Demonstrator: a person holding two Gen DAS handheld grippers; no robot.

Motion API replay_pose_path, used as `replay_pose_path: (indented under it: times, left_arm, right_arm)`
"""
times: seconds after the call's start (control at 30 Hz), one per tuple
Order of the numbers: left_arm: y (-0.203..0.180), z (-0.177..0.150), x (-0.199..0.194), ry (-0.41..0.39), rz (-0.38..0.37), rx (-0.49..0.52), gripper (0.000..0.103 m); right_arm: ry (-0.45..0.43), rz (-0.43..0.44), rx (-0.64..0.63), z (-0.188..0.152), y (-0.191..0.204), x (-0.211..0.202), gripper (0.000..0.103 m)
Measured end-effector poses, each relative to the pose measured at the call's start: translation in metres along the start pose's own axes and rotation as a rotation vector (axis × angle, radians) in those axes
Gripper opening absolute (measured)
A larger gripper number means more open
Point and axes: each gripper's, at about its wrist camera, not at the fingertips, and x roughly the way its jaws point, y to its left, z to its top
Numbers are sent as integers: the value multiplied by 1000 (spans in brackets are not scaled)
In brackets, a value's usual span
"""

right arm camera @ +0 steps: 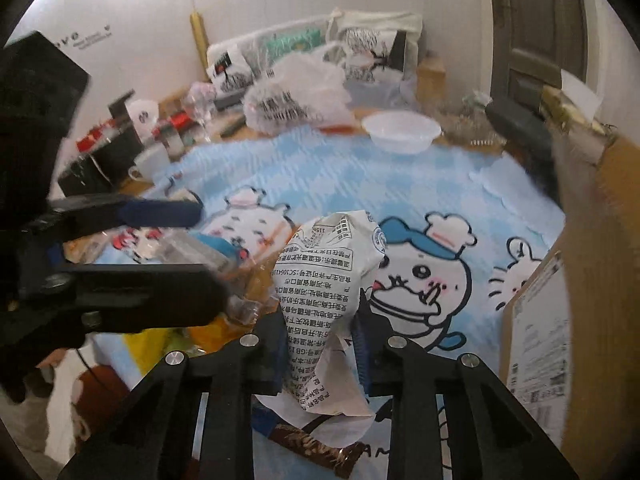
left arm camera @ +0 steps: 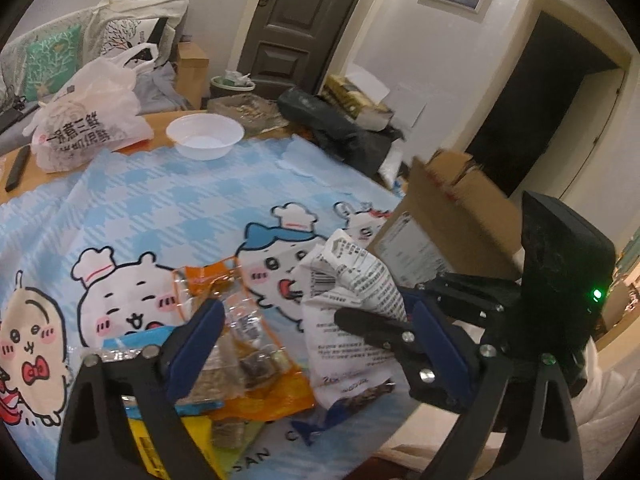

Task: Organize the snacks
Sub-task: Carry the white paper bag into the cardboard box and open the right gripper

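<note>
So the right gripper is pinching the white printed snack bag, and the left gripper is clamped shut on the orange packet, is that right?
Not quite. The right gripper is indeed pinching the white printed snack bag, but the left gripper is open: the left wrist view shows its blue pads spread wide over the orange packet, not pressing it.

We have the cloth point(left arm camera: 192, 196) spread over the table, the snack packets point(left arm camera: 244, 344) heaped at its near edge. Just right of them sits the printed bag point(right arm camera: 324, 304), with the cardboard box point(left arm camera: 452, 220) further right. Far back, the bowl point(left arm camera: 205, 136) stands right of the plastic bag point(left arm camera: 86, 120).
</note>
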Motion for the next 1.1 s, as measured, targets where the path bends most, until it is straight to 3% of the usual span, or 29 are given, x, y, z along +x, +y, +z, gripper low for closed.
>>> replay_pose_path:
  times: [0.17, 0.4, 0.67, 0.93, 1.1]
  left_arm:
    - [-7, 11, -11, -20, -70, -27, 91]
    - [-22, 33, -27, -46, -179, -49, 69]
    - [-92, 68, -40, -80, -141, 94, 62]
    - [-174, 103, 8, -12, -148, 211, 60]
    - [-210, 106, 56, 72, -147, 250, 59]
  right_arm:
    - [-79, 26, -28, 10, 12, -30, 21]
    - [-182, 81, -44, 25, 25, -65, 21]
    - [-282, 88, -12, 40, 6, -116, 21]
    - [-347, 13, 65, 34, -55, -167, 21]
    - [-326, -44, 140, 20, -105, -181, 21]
